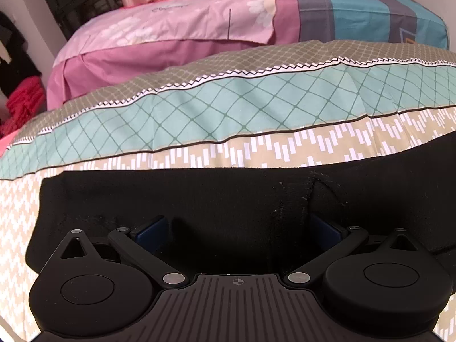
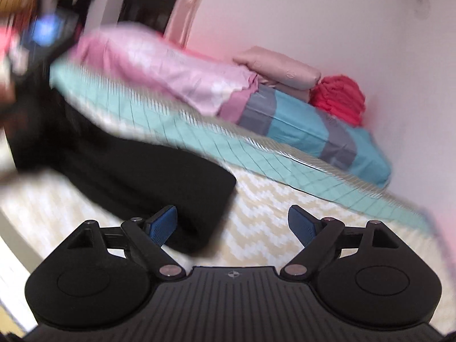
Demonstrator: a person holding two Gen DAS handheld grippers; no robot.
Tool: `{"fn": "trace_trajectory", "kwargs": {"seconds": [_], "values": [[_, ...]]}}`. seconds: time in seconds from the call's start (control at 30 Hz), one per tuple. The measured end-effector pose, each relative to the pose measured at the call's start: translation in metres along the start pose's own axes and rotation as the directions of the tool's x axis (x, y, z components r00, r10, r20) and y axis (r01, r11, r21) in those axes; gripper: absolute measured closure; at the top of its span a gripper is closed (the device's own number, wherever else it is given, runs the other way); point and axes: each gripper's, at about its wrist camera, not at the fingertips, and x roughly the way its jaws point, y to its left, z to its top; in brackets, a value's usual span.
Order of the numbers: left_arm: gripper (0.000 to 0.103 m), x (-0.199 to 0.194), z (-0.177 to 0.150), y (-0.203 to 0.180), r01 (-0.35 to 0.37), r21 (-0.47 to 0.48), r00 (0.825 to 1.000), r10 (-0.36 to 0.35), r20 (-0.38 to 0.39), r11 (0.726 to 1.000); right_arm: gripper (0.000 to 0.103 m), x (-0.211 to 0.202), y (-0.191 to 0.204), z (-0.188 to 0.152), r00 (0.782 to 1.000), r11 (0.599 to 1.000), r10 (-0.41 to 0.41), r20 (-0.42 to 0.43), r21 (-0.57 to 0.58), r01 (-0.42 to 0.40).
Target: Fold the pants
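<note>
The black pants (image 1: 199,199) lie flat across the beige zigzag bedcover (image 1: 256,148), with a seam and a small pucker right of centre. My left gripper (image 1: 238,226) points down onto them, its jaws wide apart. Both blue pads (image 1: 154,226) are sunk partly into the black cloth, and nothing is pinched between them. In the blurred right wrist view the pants (image 2: 128,176) run from the left to the middle. My right gripper (image 2: 232,223) hangs open above the bedcover (image 2: 256,228) just off the pants' right end, holding nothing.
Behind the pants the cover has a teal diamond band (image 1: 228,108). A pink pillow (image 1: 171,20) and a blue-grey striped one (image 1: 370,14) lie further back. Folded pink bedding (image 2: 279,68) and red cloth (image 2: 339,97) sit against the wall (image 2: 313,14). The bed's left edge drops off (image 1: 17,142).
</note>
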Motion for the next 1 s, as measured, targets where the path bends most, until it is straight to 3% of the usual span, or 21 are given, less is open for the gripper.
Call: {"fn": "trace_trajectory", "kwargs": {"seconds": [0.03, 0.1, 0.17, 0.23, 0.27, 0.37, 0.53, 0.6, 0.7, 0.87, 1.0], "values": [[0.0, 0.0, 0.001, 0.0, 0.003, 0.0, 1.0, -0.003, -0.005, 1.0, 0.021, 0.005, -0.001, 0.008, 1.0, 0.998, 0.024, 0.001, 0.056, -0.024], [0.0, 0.001, 0.002, 0.001, 0.009, 0.003, 1.0, -0.009, -0.013, 1.0, 0.039, 0.02, -0.003, 0.02, 0.997, 0.984, 0.071, -0.014, 0.166, -0.067], [0.0, 0.001, 0.002, 0.002, 0.013, 0.003, 1.0, -0.013, -0.014, 1.0, 0.041, 0.042, -0.003, 0.022, 0.989, 0.964, 0.133, -0.063, 0.241, -0.114], [0.0, 0.001, 0.002, 0.002, 0.013, 0.002, 1.0, -0.013, -0.013, 1.0, 0.042, 0.071, 0.0, 0.012, 0.959, 0.96, 0.185, -0.216, 0.247, -0.129], [0.0, 0.001, 0.002, 0.002, 0.012, 0.003, 1.0, -0.012, -0.014, 1.0, 0.043, 0.076, 0.001, 0.007, 0.951, 0.964, 0.19, -0.244, 0.229, -0.134], [0.0, 0.001, 0.003, 0.001, 0.01, 0.015, 1.0, -0.01, -0.011, 1.0, 0.045, 0.067, 0.001, 0.018, 0.96, 0.972, 0.141, -0.242, 0.219, -0.088], [0.0, 0.001, 0.002, 0.004, 0.023, -0.005, 1.0, -0.023, -0.012, 1.0, 0.042, 0.066, 0.01, 0.033, 0.975, 0.977, 0.11, -0.191, 0.2, -0.071], [0.0, 0.002, 0.002, 0.005, 0.031, -0.008, 0.999, -0.031, -0.014, 0.999, 0.032, 0.077, 0.014, 0.032, 0.974, 0.98, 0.101, -0.203, 0.191, -0.062], [0.0, 0.002, 0.003, 0.006, 0.039, -0.01, 0.999, -0.039, -0.017, 0.999, 0.031, 0.098, 0.013, 0.026, 0.961, 0.978, 0.092, -0.261, 0.207, -0.037], [0.0, 0.004, 0.001, 0.008, 0.048, -0.017, 0.999, -0.048, -0.012, 0.999, 0.031, 0.096, 0.004, 0.045, 0.981, 0.951, 0.095, -0.166, 0.306, -0.041], [0.0, 0.004, 0.001, 0.009, 0.054, -0.022, 0.998, -0.054, -0.012, 0.998, 0.028, 0.133, 0.002, 0.04, 0.955, 0.953, 0.136, -0.264, 0.298, -0.054]]}}
